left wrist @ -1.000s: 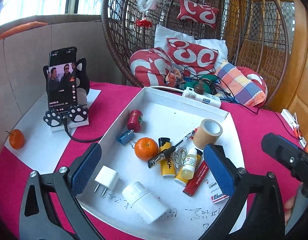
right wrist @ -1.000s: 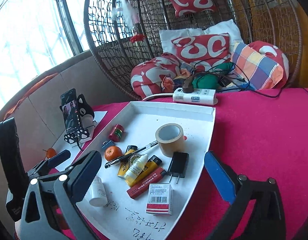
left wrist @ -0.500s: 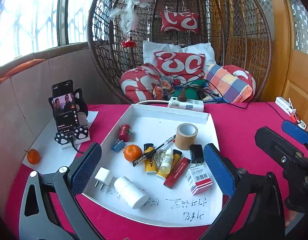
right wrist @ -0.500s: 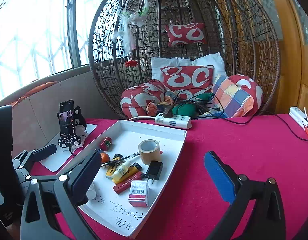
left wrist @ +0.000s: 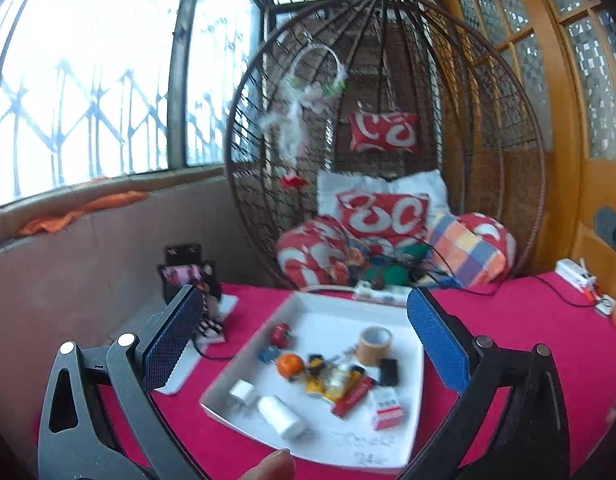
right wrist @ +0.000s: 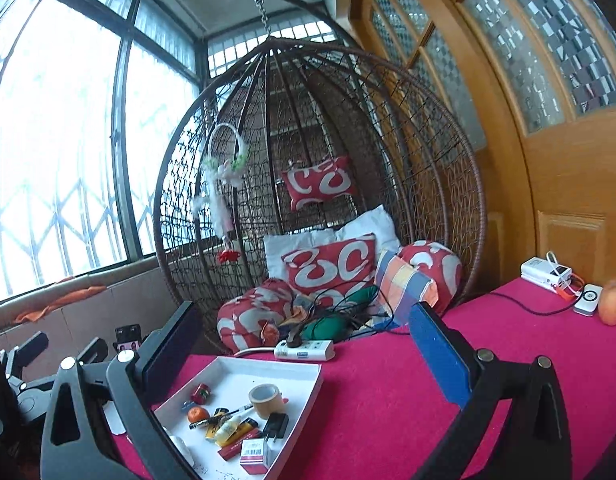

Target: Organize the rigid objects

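A white tray (left wrist: 411, 420) on the red tablecloth holds several small items: a brown tape roll (left wrist: 373, 341), an orange (left wrist: 289, 364), a white plug (left wrist: 242, 393), a white bottle (left wrist: 279, 416), a black charger (left wrist: 388, 371), a red and white box (left wrist: 387, 408) and a red can (left wrist: 280, 334). My left gripper (left wrist: 304, 340) hangs open, high above and in front of the tray, holding nothing. In the right wrist view the same tray (right wrist: 308, 392) lies low at the left, with the tape roll (right wrist: 264, 400) in it. My right gripper (right wrist: 304, 354) is open and empty, raised well above the table.
A wicker hanging chair (right wrist: 319, 184) full of cushions stands behind the table, with a white power strip (right wrist: 304, 350) at its foot. A phone on a stand (left wrist: 188, 276) sits left of the tray. An orange (right wrist: 613, 300) and white chargers (right wrist: 545, 274) lie at the far right. A fingertip (left wrist: 274, 466) shows at the bottom.
Both grippers have pulled up and back from the tray, which now looks smaller and lower in both views. Both stay open and empty.
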`<state>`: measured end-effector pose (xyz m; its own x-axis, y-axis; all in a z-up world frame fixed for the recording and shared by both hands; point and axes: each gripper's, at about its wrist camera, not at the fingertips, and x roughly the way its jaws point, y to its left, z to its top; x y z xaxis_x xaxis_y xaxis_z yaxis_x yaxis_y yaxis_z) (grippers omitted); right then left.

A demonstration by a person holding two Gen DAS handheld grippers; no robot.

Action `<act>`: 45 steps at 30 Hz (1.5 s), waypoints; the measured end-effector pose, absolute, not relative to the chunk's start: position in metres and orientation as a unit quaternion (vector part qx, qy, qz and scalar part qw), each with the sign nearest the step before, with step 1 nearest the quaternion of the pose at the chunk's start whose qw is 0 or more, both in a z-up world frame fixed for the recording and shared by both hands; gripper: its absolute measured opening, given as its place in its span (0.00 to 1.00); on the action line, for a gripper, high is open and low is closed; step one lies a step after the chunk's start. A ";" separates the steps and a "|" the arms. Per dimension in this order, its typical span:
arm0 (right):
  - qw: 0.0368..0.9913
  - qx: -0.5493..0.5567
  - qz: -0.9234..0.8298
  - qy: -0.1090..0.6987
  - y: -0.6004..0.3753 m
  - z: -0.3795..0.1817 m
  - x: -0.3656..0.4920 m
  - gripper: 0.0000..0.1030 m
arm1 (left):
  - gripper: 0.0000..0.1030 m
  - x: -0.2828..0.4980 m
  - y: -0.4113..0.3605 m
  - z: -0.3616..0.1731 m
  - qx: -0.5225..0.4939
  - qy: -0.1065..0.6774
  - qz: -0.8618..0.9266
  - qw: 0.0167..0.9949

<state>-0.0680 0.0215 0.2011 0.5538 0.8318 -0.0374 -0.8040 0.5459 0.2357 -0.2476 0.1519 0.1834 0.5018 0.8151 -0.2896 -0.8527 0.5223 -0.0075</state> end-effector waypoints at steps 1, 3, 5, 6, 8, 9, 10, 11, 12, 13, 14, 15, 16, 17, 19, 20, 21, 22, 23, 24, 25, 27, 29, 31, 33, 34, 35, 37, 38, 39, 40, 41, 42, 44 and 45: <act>0.878 0.099 0.464 0.069 0.018 0.202 -0.068 1.00 | 1.00 -0.244 0.154 0.180 -0.089 0.144 0.472 0.865; 0.881 0.100 0.457 0.064 0.011 0.205 -0.068 1.00 | 1.00 -0.238 0.156 0.173 -0.103 0.173 0.463 0.863; 0.884 0.099 0.452 0.062 0.005 0.205 -0.069 1.00 | 1.00 -0.233 0.153 0.168 -0.109 0.192 0.461 0.859; 0.885 0.100 0.450 0.063 0.003 0.204 -0.070 1.00 | 1.00 -0.230 0.150 0.167 -0.114 0.201 0.458 0.858; 0.886 0.102 0.447 0.067 -0.001 0.201 -0.069 1.00 | 1.00 -0.229 0.145 0.163 -0.126 0.210 0.449 0.859; 0.886 0.103 0.446 0.070 -0.004 0.200 -0.068 1.00 | 1.00 -0.229 0.142 0.162 -0.130 0.211 0.447 0.859; 0.886 0.104 0.447 0.072 -0.005 0.200 -0.068 1.00 | 1.00 -0.229 0.140 0.160 -0.134 0.213 0.446 0.859; 0.885 0.105 0.447 0.075 -0.007 0.199 -0.068 1.00 | 1.00 -0.228 0.137 0.159 -0.137 0.217 0.446 0.858; 0.885 0.107 0.447 0.078 -0.010 0.199 -0.068 1.00 | 1.00 -0.228 0.135 0.157 -0.138 0.222 0.445 0.857; 0.883 0.110 0.448 0.082 -0.012 0.198 -0.068 1.00 | 1.00 -0.228 0.133 0.156 -0.137 0.227 0.443 0.856; 0.882 0.113 0.450 0.086 -0.015 0.198 -0.068 1.00 | 1.00 -0.228 0.131 0.155 -0.135 0.232 0.442 0.856; 0.879 0.116 0.453 0.092 -0.017 0.197 -0.068 1.00 | 1.00 -0.228 0.128 0.154 -0.134 0.237 0.442 0.855; 0.877 0.115 0.455 0.101 -0.018 0.196 -0.067 1.00 | 1.00 -0.229 0.125 0.153 -0.131 0.242 0.442 0.854; 0.876 0.112 0.456 0.108 -0.020 0.196 -0.067 1.00 | 1.00 -0.230 0.122 0.152 -0.129 0.245 0.440 0.854; 0.875 0.112 0.457 0.111 -0.025 0.193 -0.068 1.00 | 1.00 -0.231 0.116 0.151 -0.127 0.251 0.437 0.854; 0.876 0.114 0.456 0.111 -0.027 0.192 -0.068 1.00 | 1.00 -0.233 0.113 0.151 -0.128 0.252 0.436 0.855; 0.876 0.116 0.455 0.111 -0.030 0.192 -0.069 1.00 | 1.00 -0.234 0.111 0.152 -0.129 0.252 0.434 0.855; 0.876 0.117 0.454 0.111 -0.033 0.192 -0.070 1.00 | 1.00 -0.236 0.109 0.152 -0.130 0.252 0.432 0.856; 0.876 0.119 0.453 0.111 -0.035 0.192 -0.071 1.00 | 1.00 -0.237 0.107 0.153 -0.130 0.251 0.431 0.857; 0.876 0.122 0.453 0.111 -0.038 0.193 -0.072 1.00 | 1.00 -0.238 0.105 0.154 -0.130 0.251 0.430 0.857; 0.876 0.124 0.453 0.110 -0.040 0.194 -0.073 1.00 | 1.00 -0.239 0.103 0.155 -0.129 0.251 0.430 0.858; 0.875 0.129 0.454 0.108 -0.045 0.196 -0.074 1.00 | 1.00 -0.241 0.099 0.157 -0.130 0.248 0.428 0.859; 0.875 0.130 0.455 0.104 -0.048 0.198 -0.077 1.00 | 1.00 -0.243 0.094 0.158 -0.127 0.246 0.427 0.861; 0.874 0.129 0.457 0.102 -0.051 0.198 -0.081 1.00 | 1.00 -0.246 0.089 0.159 -0.124 0.245 0.426 0.862; 0.873 0.128 0.460 0.101 -0.053 0.199 -0.084 1.00 | 1.00 -0.248 0.084 0.160 -0.120 0.244 0.426 0.863; 0.872 0.128 0.461 0.099 -0.054 0.200 -0.086 1.00 | 1.00 -0.249 0.082 0.161 -0.117 0.244 0.426 0.863; 0.872 0.128 0.463 0.098 -0.056 0.200 -0.088 1.00 | 1.00 -0.250 0.079 0.160 -0.115 0.244 0.425 0.864; 0.871 0.128 0.465 0.095 -0.058 0.200 -0.092 1.00 | 1.00 -0.251 0.075 0.160 -0.112 0.244 0.426 0.864; 0.871 0.127 0.465 0.093 -0.059 0.200 -0.094 1.00 | 1.00 -0.252 0.072 0.161 -0.110 0.243 0.426 0.864; 0.871 0.127 0.465 0.092 -0.060 0.201 -0.096 1.00 | 1.00 -0.253 0.070 0.161 -0.108 0.243 0.426 0.865; 0.871 0.126 0.466 0.091 -0.062 0.201 -0.097 1.00 | 1.00 -0.255 0.068 0.161 -0.107 0.242 0.427 0.865; 0.870 0.127 0.467 0.090 -0.063 0.201 -0.099 1.00 | 1.00 -0.256 0.066 0.162 -0.105 0.240 0.427 0.865; 0.870 0.126 0.468 0.090 -0.064 0.201 -0.100 1.00 | 1.00 -0.258 0.065 0.162 -0.105 0.239 0.427 0.866; 0.870 0.125 0.469 0.089 -0.065 0.202 -0.103 1.00 | 1.00 -0.261 0.063 0.163 -0.104 0.236 0.429 0.866; 0.870 0.124 0.470 0.088 -0.066 0.202 -0.104 1.00 | 1.00 -0.263 0.061 0.164 -0.104 0.234 0.430 0.866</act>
<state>-0.1045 -0.0659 0.2019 0.5433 0.8387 -0.0366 -0.7952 0.5281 0.2980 -0.2625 0.0614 0.1640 0.5202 0.6964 -0.4945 -0.7936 0.6081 0.0216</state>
